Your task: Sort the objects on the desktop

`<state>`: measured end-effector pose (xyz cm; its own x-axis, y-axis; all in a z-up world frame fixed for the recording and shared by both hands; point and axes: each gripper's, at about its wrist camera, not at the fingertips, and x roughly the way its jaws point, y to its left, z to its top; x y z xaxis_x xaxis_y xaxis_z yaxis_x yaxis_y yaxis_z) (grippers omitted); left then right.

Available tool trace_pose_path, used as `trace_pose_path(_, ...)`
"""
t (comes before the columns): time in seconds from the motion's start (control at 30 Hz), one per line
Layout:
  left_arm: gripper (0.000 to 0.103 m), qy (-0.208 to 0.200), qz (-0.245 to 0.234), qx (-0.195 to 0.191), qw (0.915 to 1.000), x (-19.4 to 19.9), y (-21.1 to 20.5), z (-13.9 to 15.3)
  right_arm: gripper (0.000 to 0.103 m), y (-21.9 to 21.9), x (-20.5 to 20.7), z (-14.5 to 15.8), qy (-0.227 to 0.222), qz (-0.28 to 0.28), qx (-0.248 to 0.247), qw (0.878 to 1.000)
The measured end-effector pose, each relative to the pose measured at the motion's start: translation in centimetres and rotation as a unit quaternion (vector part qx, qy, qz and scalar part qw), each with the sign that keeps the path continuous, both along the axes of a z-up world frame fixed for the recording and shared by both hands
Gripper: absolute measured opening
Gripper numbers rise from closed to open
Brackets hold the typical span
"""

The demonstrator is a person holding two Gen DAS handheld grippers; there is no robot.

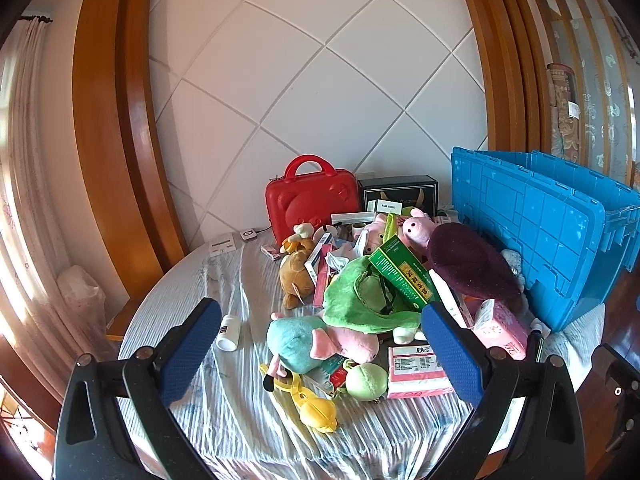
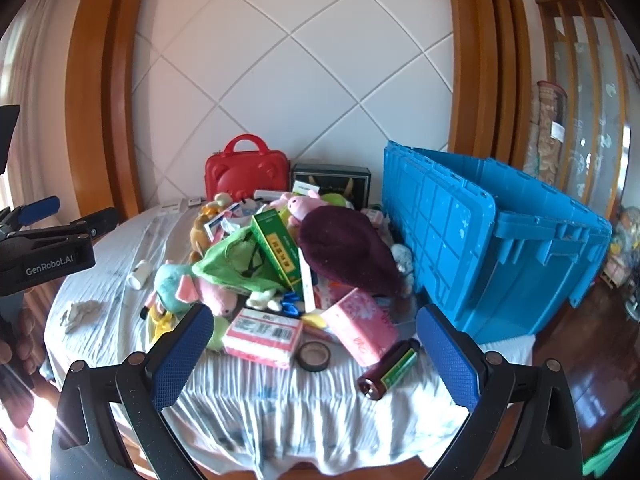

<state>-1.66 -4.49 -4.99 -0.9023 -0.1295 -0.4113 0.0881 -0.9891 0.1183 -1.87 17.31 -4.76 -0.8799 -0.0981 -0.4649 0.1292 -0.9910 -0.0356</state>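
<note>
**Both tongs wide open over the toy pile**

The left tongs (image 1: 320, 344) are wide open and hold nothing. The right tongs (image 2: 316, 350) are wide open too, and empty. Both hang above the near edge of the tabletop (image 2: 280, 420), which has a wrinkly white cloth on it.

A messy pile sits in the middle. A dark purple hat (image 2: 344, 250) lies on top, beside a green box (image 2: 276, 248). A brown bottle (image 2: 390, 368) lies in front, near a roll of tape (image 2: 314, 356). A big blue bin (image 2: 492, 248) stands right of the pile. A red case (image 1: 312, 198) stands behind it.
</note>
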Motion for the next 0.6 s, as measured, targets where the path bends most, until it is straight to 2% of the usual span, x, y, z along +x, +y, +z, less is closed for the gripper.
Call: trace_pose_path(0.6,0.102,-0.007,0.013,0.004,0.9999,-0.7,1.4,-0.7,0.103,2.1,-1.2,-0.6,-0.011,0.01,-0.001,1.0)
